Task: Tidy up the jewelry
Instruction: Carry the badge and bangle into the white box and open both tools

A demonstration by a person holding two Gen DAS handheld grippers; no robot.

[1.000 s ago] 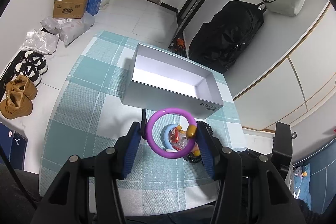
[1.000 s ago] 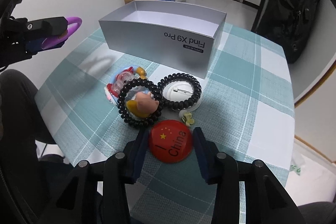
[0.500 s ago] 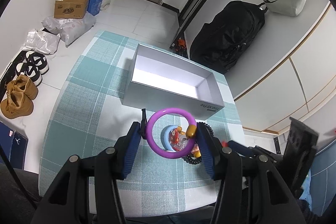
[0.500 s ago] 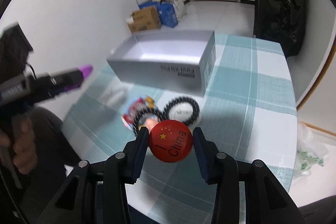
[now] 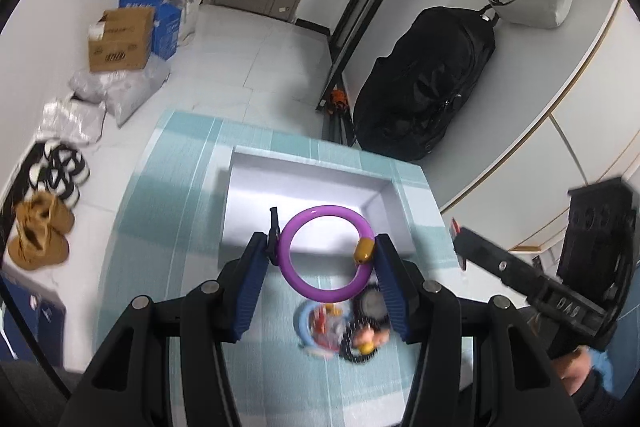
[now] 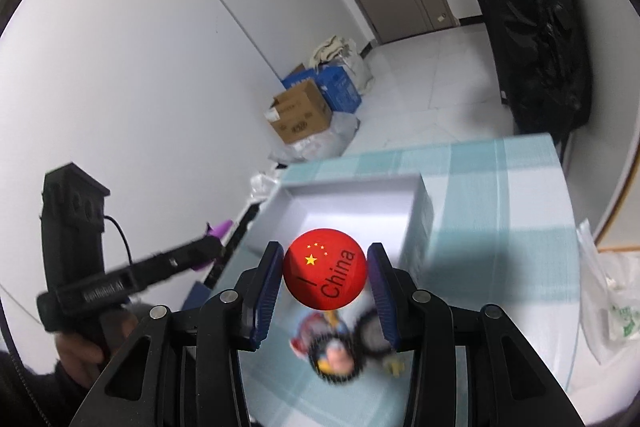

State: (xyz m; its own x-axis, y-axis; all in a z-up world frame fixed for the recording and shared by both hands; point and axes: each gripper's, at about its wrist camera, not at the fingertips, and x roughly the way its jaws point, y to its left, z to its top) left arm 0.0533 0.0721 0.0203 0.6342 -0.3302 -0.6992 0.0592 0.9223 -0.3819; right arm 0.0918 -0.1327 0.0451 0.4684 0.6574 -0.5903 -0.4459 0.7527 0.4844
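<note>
left tongs [image 5: 325, 257]: closed onto the purple ring [image 5: 326, 258], blue pads pressing its two sides; ring held in the air over the near edge of the box, its tan bead [image 5: 363, 251] against the right pad.
right tongs [image 6: 325, 274]: clamped on the red badge [image 6: 325, 274], a round disc with yellow stars and "china" printed on it, held above the worktop in front of the box.
box [image 5: 245, 187]: silver, open-topped, white inside, standing on the checked teal worktop [image 5: 132, 227].
loose pile [image 5: 340, 329]: blurred; a black coil band, a pale blue ring and small coloured pieces lying together on the cloth, near side of the box.
</note>
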